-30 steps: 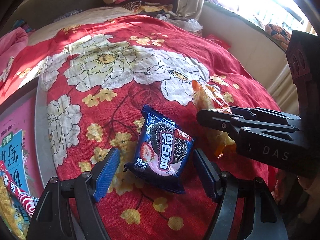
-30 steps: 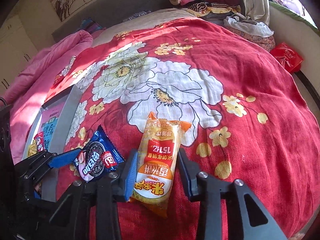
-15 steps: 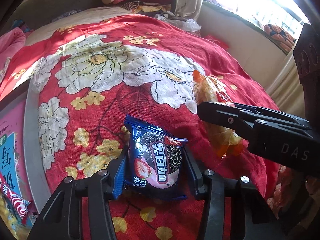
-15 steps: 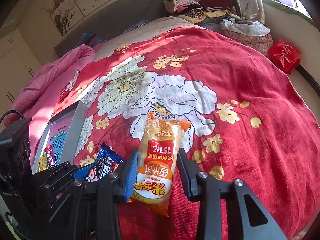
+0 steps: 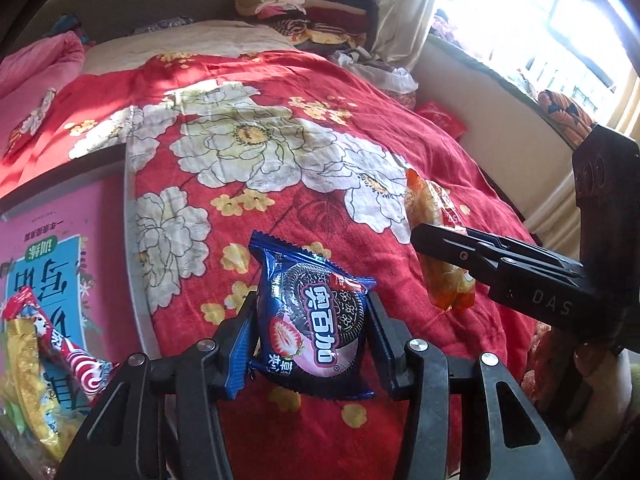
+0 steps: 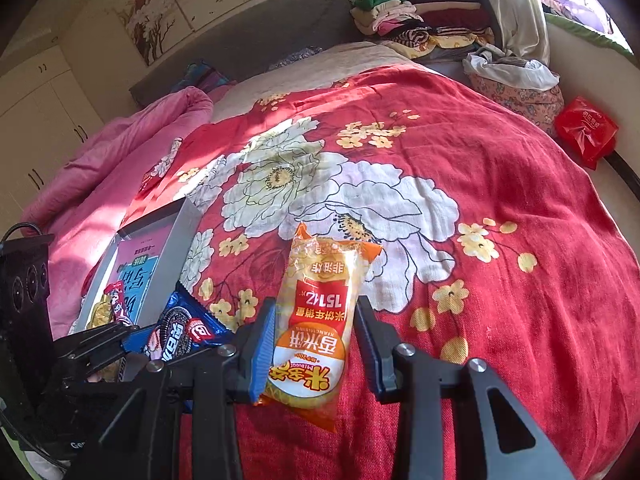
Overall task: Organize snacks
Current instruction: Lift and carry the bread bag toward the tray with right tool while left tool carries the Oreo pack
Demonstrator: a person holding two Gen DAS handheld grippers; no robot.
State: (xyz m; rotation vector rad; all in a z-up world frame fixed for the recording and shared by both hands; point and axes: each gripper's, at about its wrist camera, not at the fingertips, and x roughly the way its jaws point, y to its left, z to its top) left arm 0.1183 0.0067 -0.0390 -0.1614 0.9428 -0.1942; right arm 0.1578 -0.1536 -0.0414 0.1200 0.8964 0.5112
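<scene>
My left gripper [image 5: 312,332] is shut on a blue cookie packet [image 5: 316,320] with a strawberry picture, held a little above the red floral bedspread [image 5: 260,152]. In the right wrist view the same cookie packet [image 6: 180,330] shows at lower left between the left gripper's fingers. My right gripper [image 6: 316,344] is shut on an orange rice-cracker packet [image 6: 316,320], lifted off the spread; that rice-cracker packet [image 5: 440,240] also shows to the right in the left wrist view. An open box [image 5: 132,248] with a pink lining lies at the left and holds several snacks [image 5: 36,368].
A pink quilt [image 6: 100,168] lies along the bed's left side. Folded clothes [image 6: 420,16] are stacked at the headboard, and a red bag [image 6: 586,132] rests at the bed's far right edge. A window ledge [image 5: 500,92] runs along the right.
The left gripper's jaws closed on the cookie packet and lifted it off the bedspread. The right gripper kept its grip on the rice-cracker packet and barely moved.
</scene>
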